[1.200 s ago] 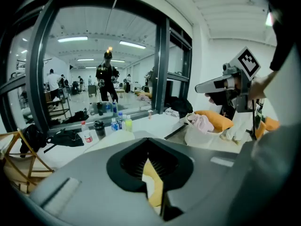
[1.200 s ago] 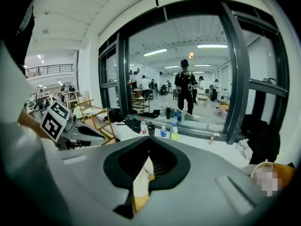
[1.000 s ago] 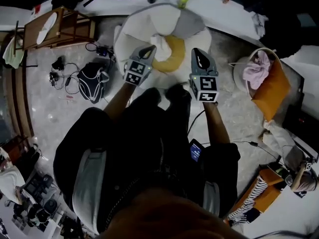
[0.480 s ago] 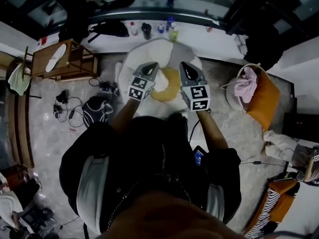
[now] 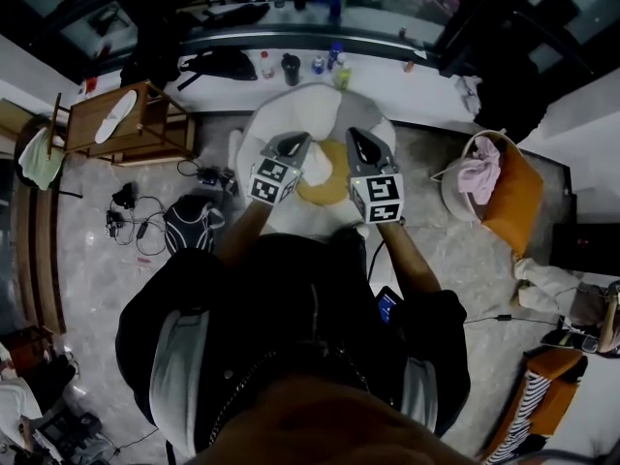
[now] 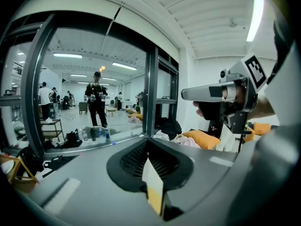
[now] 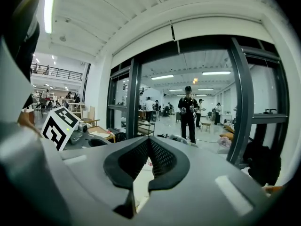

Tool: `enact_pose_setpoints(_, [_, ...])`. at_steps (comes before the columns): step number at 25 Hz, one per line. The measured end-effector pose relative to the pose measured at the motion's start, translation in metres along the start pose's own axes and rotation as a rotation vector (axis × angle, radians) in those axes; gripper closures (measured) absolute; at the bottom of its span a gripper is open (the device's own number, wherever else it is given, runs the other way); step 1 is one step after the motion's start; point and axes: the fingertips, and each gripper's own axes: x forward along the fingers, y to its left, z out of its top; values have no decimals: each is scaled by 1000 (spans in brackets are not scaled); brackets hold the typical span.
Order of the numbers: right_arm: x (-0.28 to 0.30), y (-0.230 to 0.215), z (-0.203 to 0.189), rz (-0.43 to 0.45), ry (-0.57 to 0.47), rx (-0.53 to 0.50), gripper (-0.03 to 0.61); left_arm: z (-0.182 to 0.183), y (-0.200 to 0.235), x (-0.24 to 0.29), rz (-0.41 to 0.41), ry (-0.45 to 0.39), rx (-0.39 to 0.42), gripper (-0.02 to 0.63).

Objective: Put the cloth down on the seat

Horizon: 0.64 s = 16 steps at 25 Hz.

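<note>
Head cam: overhead, steep down onto left gripper (image 5: pixel 294 141) and right gripper (image 5: pixel 356 136). Gripper cams: close behind own jaws, near level, both facing glass wall (image 6: pixel 94 55); each catches the other gripper.

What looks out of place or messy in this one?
Tangled cables and a dark bag lie loose on the floor left of the seat; pale fabric lies crumpled on the floor at right. Nothing looks spilled or broken.
</note>
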Motion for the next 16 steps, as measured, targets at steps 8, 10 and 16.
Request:
enact_pose_setpoints(8, [-7, 5, -5, -12, 17, 1, 580, -9, -11, -5, -27, -7, -24, 604])
enact_pose_setpoints(10, [-9, 3, -4, -15, 14, 1, 580, -9, -13, -5, -29, -5, -21, 604])
enact_pose_setpoints(16, [-16, 3, -4, -35, -5, 10, 580, -9, -16, -8, -36, -18, -19, 604])
